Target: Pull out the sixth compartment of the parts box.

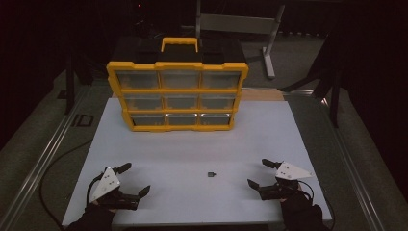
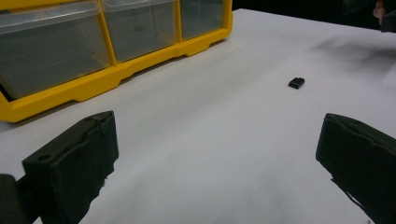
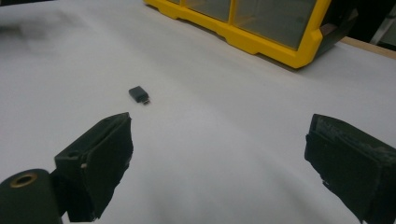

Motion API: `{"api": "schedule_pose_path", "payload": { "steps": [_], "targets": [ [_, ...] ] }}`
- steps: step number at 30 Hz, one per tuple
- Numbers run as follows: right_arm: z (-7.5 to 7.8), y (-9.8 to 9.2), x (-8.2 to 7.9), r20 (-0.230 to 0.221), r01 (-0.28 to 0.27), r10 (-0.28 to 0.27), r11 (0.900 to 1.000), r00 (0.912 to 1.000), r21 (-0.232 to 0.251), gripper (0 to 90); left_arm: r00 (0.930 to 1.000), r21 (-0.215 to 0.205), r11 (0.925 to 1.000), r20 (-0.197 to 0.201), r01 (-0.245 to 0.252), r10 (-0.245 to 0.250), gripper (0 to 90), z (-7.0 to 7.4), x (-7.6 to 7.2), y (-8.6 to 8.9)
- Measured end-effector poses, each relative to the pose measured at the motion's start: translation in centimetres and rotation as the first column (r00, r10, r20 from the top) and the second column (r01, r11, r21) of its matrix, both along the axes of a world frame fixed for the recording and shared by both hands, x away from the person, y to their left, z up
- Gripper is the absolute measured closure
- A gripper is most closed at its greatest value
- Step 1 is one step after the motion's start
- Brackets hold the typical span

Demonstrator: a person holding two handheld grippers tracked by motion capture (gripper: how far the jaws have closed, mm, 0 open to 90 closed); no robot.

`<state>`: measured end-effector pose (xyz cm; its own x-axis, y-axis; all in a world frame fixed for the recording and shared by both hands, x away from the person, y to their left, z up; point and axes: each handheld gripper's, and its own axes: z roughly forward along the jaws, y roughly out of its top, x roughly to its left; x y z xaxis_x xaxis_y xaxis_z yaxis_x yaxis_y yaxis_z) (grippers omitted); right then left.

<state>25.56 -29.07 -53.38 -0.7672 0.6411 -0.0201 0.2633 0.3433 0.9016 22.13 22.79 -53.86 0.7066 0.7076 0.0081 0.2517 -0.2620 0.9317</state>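
White tabletop (dim room): yellow drawer organizer, small black plug

I see yellow drawer organizer standing at far side of white surface; small black adapter lying apart nearer me.

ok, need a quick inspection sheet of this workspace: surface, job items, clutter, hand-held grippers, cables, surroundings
Surface: white tabletop, flat, no spills seen.
Job's things: yellow drawer organizer upright at the far edge, nine clear drawers shut; small black dongle lying loose near the front, touching nothing.
Clutter: nothing seen.
Grippers: left hand-held gripper and right hand-held gripper both open, empty, at the near corners.
Cables: black cable trailing off the table's left edge.
Surroundings: dark; metal stand behind, aluminium rail at left.
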Motion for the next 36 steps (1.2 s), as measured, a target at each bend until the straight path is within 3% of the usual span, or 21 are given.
{"api": "schedule_pose_path", "payload": {
  "steps": [6, 21, 36],
  "targets": [
    [0.0, 0.0, -0.3, 0.016, -0.005, 0.005, 1.0, 0.9999, -0.003, 7.9, 1.0, 0.009, 0.9999, 0.006, -0.006, 0.006, 0.0, 0.0, -0.1, 0.1],
    [0.3, 0.4, -0.5, 0.001, -0.039, 0.039, 0.999, 0.9992, -0.01, 7.9, 0.9999, 0.002, 1.0, 0.015, -0.007, 0.007, 0.0, 0.1, -0.3, 0.2],
    [2.4, 0.7, -0.9, 0.025, -0.069, 0.07, 0.997, 0.9973, -0.022, 7.9, 0.9999, -0.005, 1.0, 0.014, 0.0, 0.0, 0.0, 0.2, -0.5, 0.3]
  ]
}}
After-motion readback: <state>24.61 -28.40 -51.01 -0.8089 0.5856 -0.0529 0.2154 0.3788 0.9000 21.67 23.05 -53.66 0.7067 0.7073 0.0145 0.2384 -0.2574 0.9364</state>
